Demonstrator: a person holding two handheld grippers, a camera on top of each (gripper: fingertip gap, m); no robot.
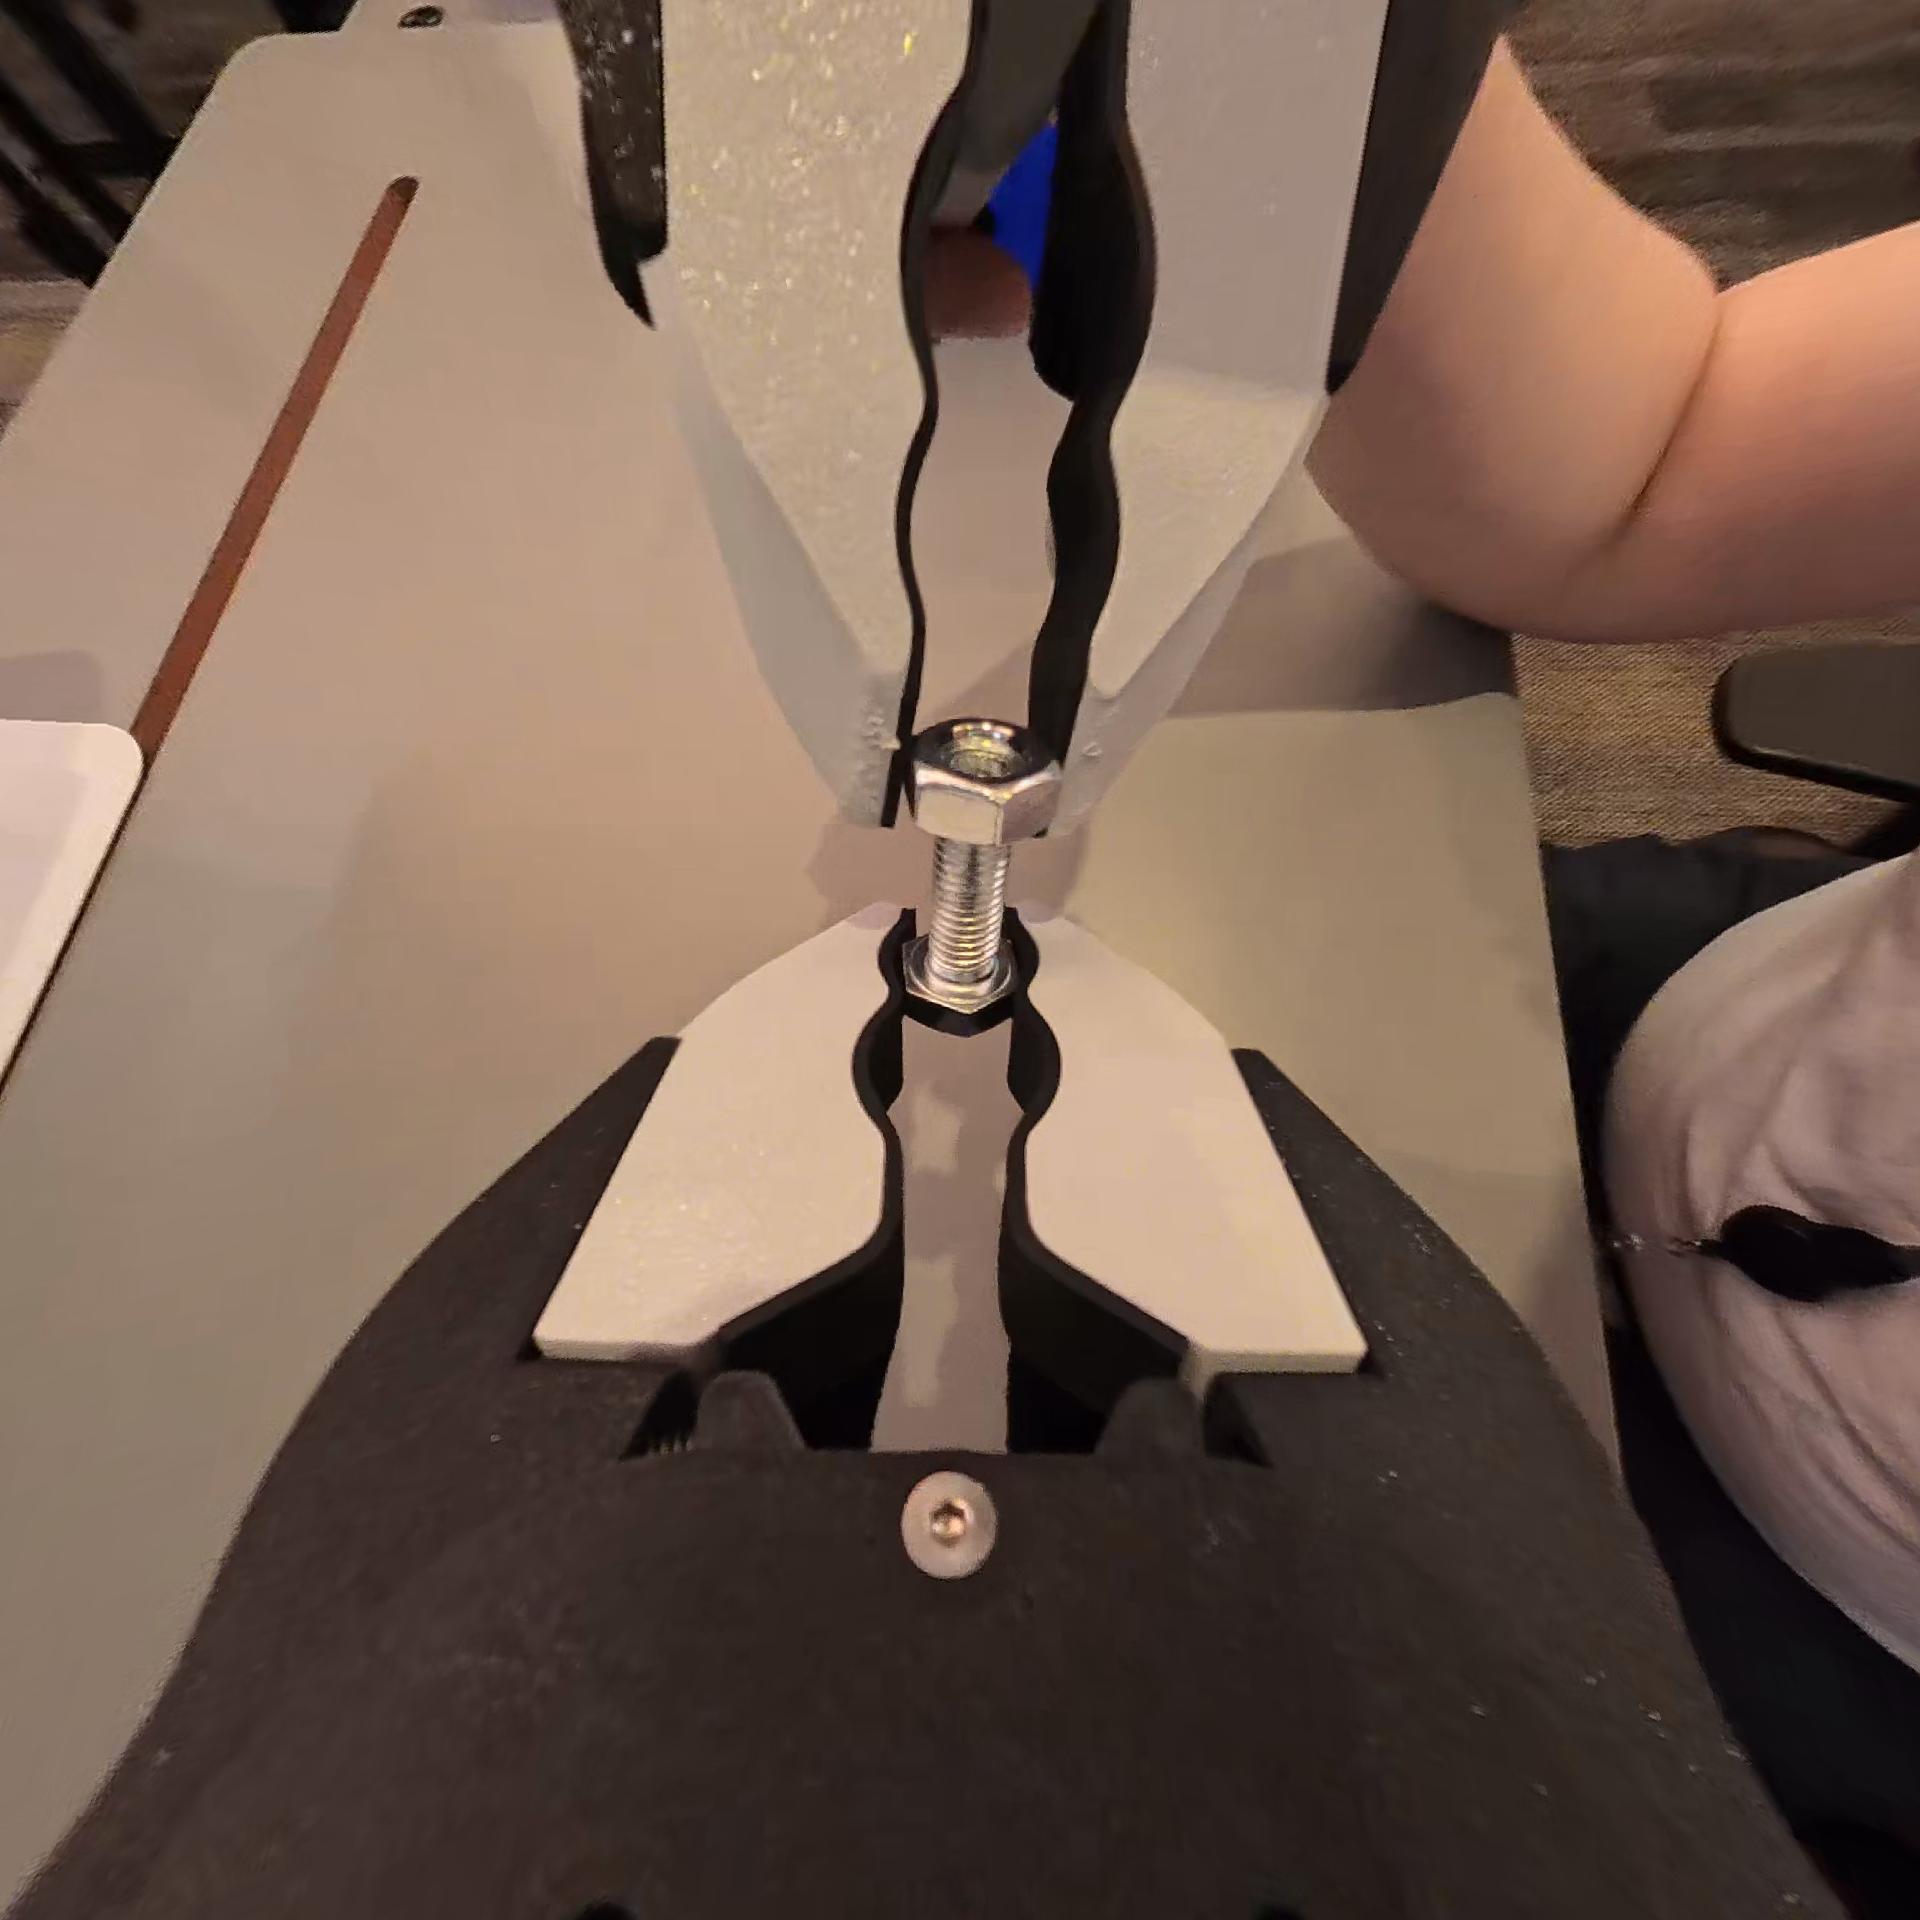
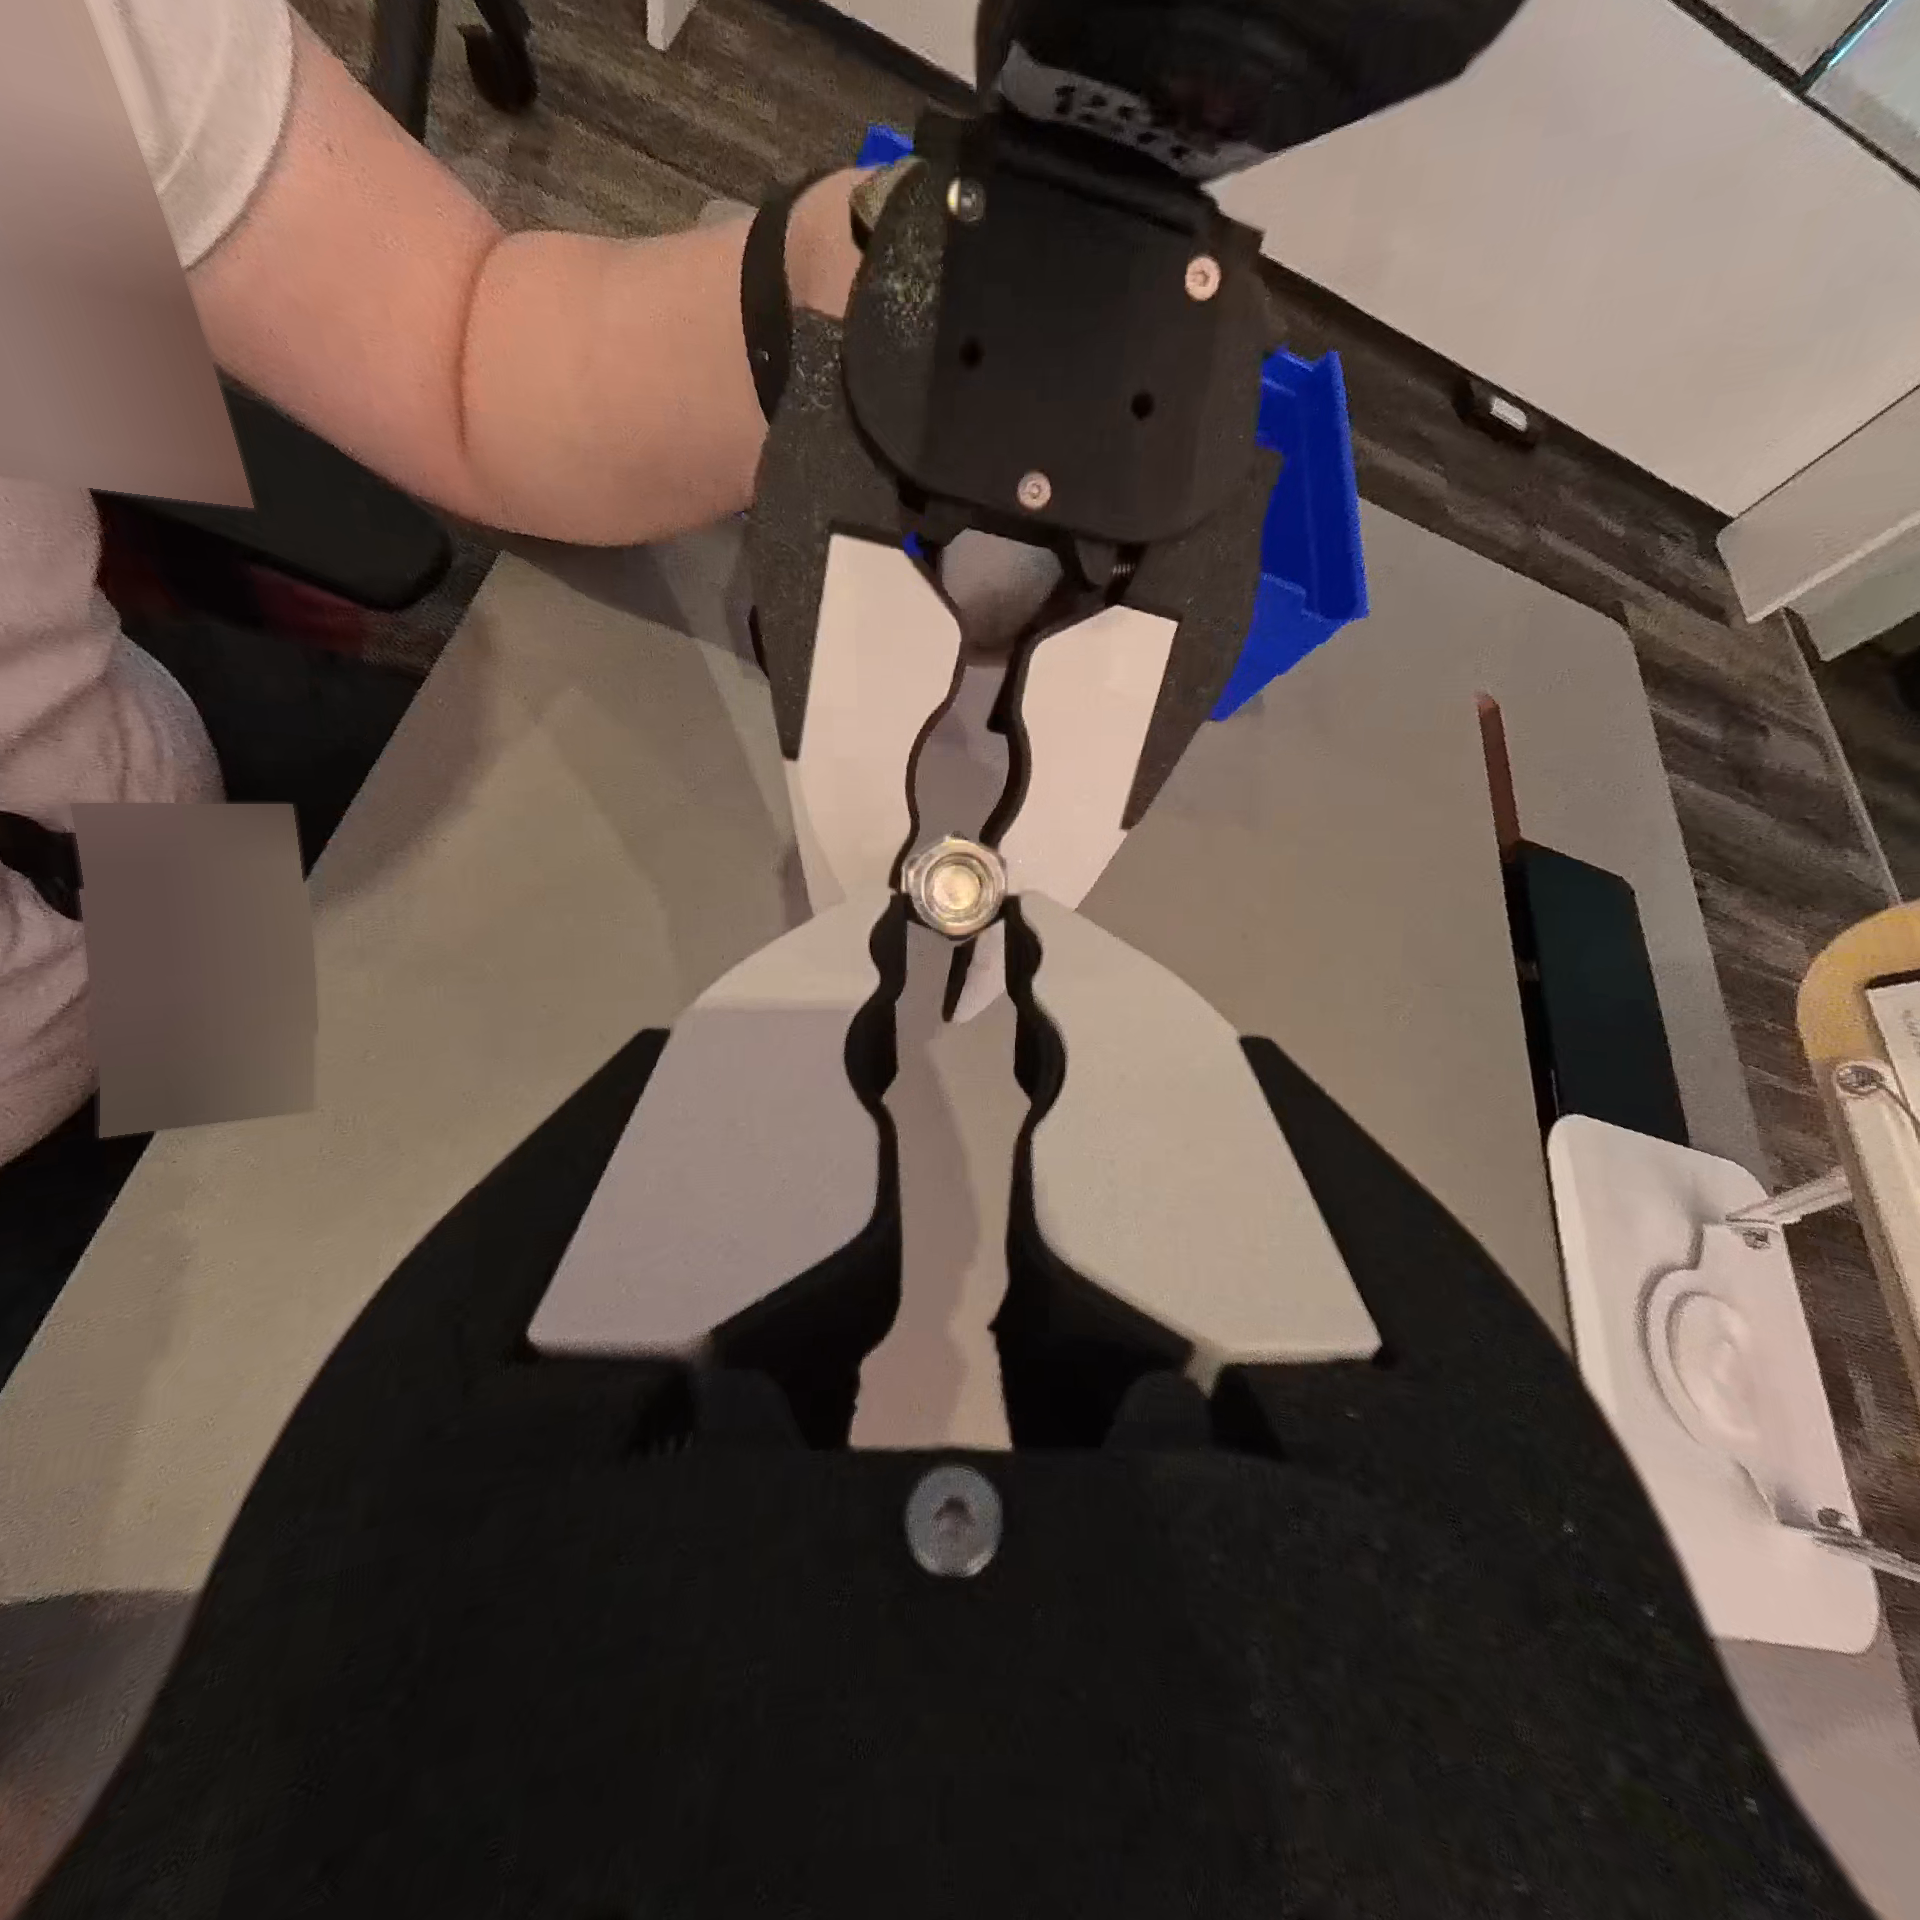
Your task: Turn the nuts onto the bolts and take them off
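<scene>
A silver bolt (image 1: 961, 914) stands between the two grippers above the grey table (image 1: 468, 831). My left gripper (image 1: 954, 982) is shut on the bolt's hex head at the lower end. My right gripper (image 1: 977, 805) comes in from above and is shut on a silver hex nut (image 1: 982, 795) at the top of the threaded shaft. In the right wrist view the nut (image 2: 948, 891) shows end-on between the tips of my right gripper (image 2: 951, 920). The left gripper (image 2: 956, 842) reaches in from the far side, and the bolt's shaft is hidden behind the nut.
A person's bare arm (image 1: 1610, 436) holds the right gripper. A blue bin (image 2: 1309, 540) stands behind the left gripper. A white tray (image 2: 1704, 1382) lies at the table's right end, beside a wooden fixture (image 2: 1860, 1039). A long slot (image 1: 281, 457) runs through the table. Across from one pair of fingers to the other is roughly 4 cm. From either gripper's tips it is about 40 cm to the wooden fixture (image 2: 1860, 1039).
</scene>
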